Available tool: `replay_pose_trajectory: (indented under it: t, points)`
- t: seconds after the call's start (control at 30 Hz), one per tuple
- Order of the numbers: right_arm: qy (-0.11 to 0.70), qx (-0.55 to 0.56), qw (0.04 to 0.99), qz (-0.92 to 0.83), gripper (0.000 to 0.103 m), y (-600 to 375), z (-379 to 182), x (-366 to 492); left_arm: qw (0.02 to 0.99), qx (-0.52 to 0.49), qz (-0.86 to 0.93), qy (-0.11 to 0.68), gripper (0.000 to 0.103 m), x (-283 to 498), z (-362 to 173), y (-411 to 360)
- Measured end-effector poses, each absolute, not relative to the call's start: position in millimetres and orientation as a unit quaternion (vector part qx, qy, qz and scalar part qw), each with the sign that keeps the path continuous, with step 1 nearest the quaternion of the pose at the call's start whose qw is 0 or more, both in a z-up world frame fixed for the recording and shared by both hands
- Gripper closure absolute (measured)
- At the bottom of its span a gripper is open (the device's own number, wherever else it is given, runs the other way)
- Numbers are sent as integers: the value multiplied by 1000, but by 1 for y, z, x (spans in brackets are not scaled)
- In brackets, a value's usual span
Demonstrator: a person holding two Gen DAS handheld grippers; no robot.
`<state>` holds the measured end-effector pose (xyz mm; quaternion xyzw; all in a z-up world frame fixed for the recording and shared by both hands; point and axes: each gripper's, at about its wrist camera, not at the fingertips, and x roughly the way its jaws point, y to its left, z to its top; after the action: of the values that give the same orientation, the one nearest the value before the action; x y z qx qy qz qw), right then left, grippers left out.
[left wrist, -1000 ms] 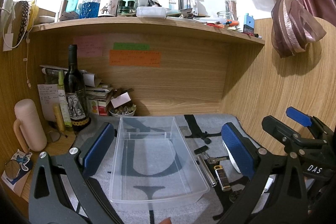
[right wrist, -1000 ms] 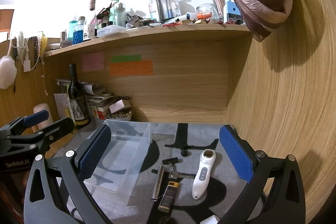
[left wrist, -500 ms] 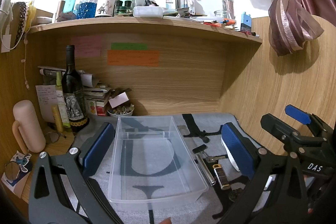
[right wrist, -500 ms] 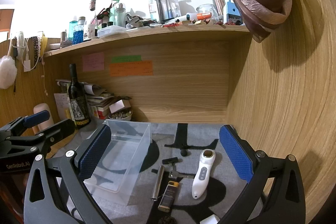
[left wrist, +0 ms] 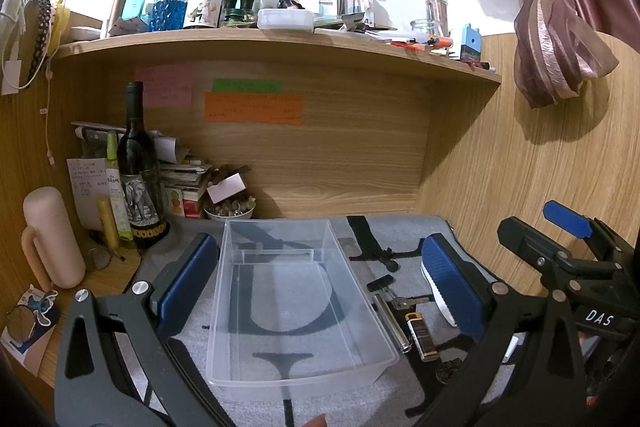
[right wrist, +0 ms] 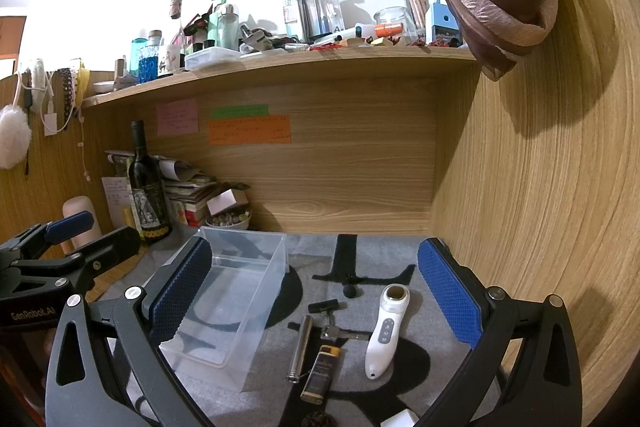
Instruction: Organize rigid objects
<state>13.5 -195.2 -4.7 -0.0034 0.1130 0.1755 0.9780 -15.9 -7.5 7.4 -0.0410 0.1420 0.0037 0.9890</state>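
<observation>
Rigid objects lie loose on a grey mat with black lettering (right wrist: pixel 256 391) that covers the desk, all to the right of a clear rectangular plastic bin (left wrist: pixel 298 301). The bin stands upright on the mat with nothing in it.

Items noted beside the bin, right wrist view:
- a silver metal cylinder (right wrist: pixel 300 348), lying just beside the bin's right wall;
- a black and gold lighter (right wrist: pixel 320 373), just right of the cylinder's near end;
- a small black-handled key set (right wrist: pixel 332 323), beyond the lighter;
- a white handheld device with buttons and a round head (right wrist: pixel 384 331), furthest right, apart from the others.

Left tool (left wrist: pixel 316 285): fingers spread wide with blue pads, holding nothing, above the bin so that the bin shows between the fingers. Right tool (right wrist: pixel 314 297): likewise wide open and gripping nothing, over the group of small items and the bin's right edge. Neither tool touches any object.

Surroundings: a dark wine bottle with an elephant label (left wrist: pixel 138 179) stands upright at the back left of the desk, next to a stack of papers and a small bowl of pebbles (left wrist: pixel 230 209). A wooden shelf (left wrist: pixel 280 45) above carries crowded bottles and containers. A pink curtain (left wrist: pixel 556 27) hangs knotted at upper right.
</observation>
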Motion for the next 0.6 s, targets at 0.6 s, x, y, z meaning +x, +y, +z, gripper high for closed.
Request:
replay_pose_trajectory:
  t: [0.6]
  points:
    - [133,0,977,164,0,-196,-10,32,986,-51,-13,159,0,-6,3,1]
